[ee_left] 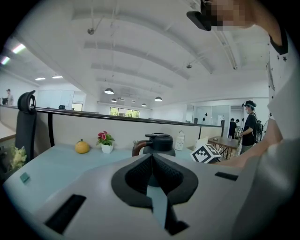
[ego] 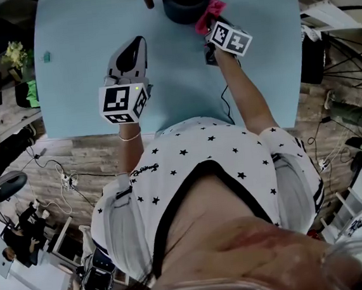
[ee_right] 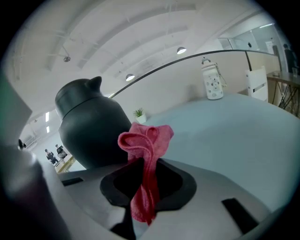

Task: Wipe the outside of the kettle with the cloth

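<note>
Starting left, the left gripper (ego: 134,43) is held above the table (ego: 79,74), jaws pressed together on nothing. At the far edge the dark kettle (ego: 183,1) is seen, and just beside it the pink cloth (ego: 210,12) is pinched between the jaws of the right gripper (ego: 209,30).

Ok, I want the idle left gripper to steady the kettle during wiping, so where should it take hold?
Probably the brown curved handle of the dark rounded kettle. It juts out on the left gripper's side, away from the pink cloth clamped in the right gripper, and looks slim enough for the fingers, unlike the broad body. Open the fingers and come in from the left.
</note>
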Demonstrator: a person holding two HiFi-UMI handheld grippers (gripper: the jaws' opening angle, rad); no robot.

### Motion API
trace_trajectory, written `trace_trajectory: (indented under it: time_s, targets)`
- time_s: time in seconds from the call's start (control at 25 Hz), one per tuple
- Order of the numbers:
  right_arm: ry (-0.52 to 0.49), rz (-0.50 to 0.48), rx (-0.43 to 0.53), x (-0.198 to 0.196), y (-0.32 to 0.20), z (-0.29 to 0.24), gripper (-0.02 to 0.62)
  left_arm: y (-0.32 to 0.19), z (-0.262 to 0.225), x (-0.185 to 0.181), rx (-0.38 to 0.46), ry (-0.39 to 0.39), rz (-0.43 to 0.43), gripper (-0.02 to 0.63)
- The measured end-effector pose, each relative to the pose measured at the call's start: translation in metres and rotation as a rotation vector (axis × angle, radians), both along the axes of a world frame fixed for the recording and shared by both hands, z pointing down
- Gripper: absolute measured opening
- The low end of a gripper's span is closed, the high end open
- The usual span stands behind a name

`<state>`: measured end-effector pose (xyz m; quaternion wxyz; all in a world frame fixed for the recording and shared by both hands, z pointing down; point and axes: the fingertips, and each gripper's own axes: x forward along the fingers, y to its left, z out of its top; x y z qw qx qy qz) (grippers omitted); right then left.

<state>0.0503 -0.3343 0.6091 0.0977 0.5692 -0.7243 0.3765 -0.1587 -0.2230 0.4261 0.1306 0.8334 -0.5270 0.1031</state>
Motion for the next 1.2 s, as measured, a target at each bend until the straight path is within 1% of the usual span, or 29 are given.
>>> trace_trajectory:
  time_s: [0.16,0.28,0.4,0.52,0.72,0.88,0.96,1.08,1.2]
  targets:
    - [0.027,-0.028,-0.033,-0.001,0.001,0.009,0.055,0.001,-0.001,0.0,0.002,0.0,0.0,0.029]
    - [0.032,-0.009,-0.03,0.001,0.002,0.01,0.063,0.004,-0.002,0.0,0.005,-0.001,0.004,0.029]
    - [0.017,0.07,0.029,0.013,0.003,-0.006,0.066,0.006,-0.005,-0.003,0.013,-0.002,0.001,0.029]
    - [-0.019,0.127,0.105,0.027,0.004,-0.034,0.066,0.007,-0.009,-0.005,0.023,-0.005,-0.001,0.029]
    - [-0.117,0.182,0.232,0.041,0.01,-0.092,0.066,0.011,-0.015,-0.002,0.034,-0.005,0.008,0.029]
    - [-0.218,0.18,0.322,0.034,0.015,-0.137,0.066,0.012,-0.021,0.004,0.049,-0.006,0.024,0.029]
    - [-0.297,0.158,0.344,0.022,0.019,-0.153,0.066,0.014,-0.023,0.005,0.052,-0.008,0.025,0.029]
    - [-0.404,0.096,0.36,-0.005,0.023,-0.171,0.066,0.019,-0.025,0.003,0.054,-0.011,0.021,0.029]
    - [-0.441,0.034,0.364,-0.029,0.025,-0.179,0.065,0.022,-0.026,0.0,0.058,-0.01,0.013,0.029]
